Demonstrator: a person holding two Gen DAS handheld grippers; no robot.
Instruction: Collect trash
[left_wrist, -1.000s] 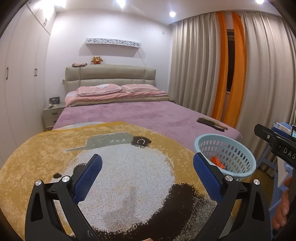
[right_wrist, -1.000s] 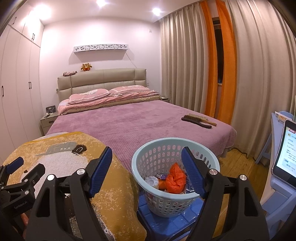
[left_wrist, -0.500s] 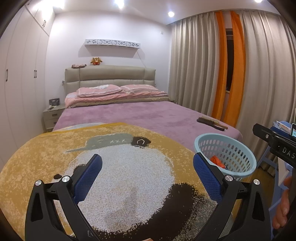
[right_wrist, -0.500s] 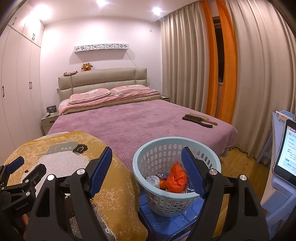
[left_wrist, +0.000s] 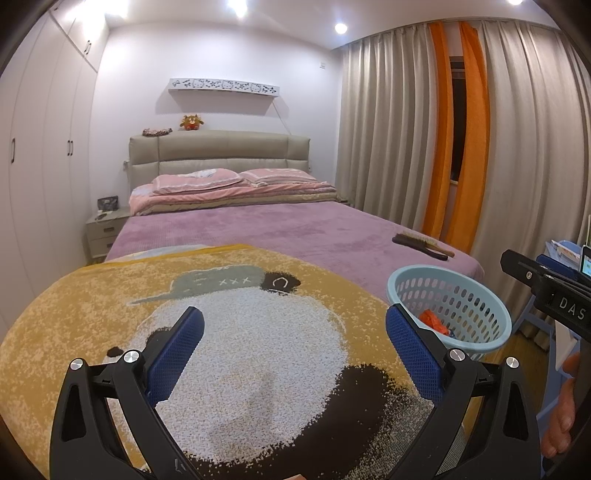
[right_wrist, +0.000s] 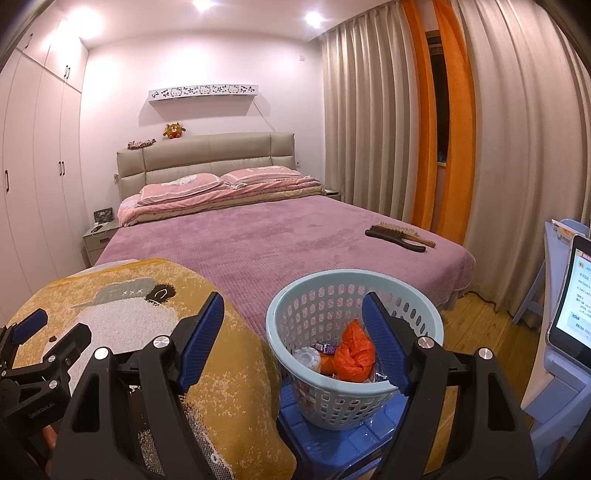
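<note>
Trash (right_wrist: 352, 354) lies in the blue basket (right_wrist: 332, 280) on a stool beside the bed (right_wrist: 295, 236); nothing has changed, so collecting looks finished. Right gripper (right_wrist: 293, 332) and left gripper (left_wrist: 295, 349) hold jaws wide, empty.

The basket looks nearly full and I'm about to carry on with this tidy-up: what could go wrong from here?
1. The basket sits on a small blue stool; a nudge from the open right claw might tip it.
2. The orange bag lies on top of the trash and could spill out.
3. The brushes on the bed might get binned by mistake.
</note>
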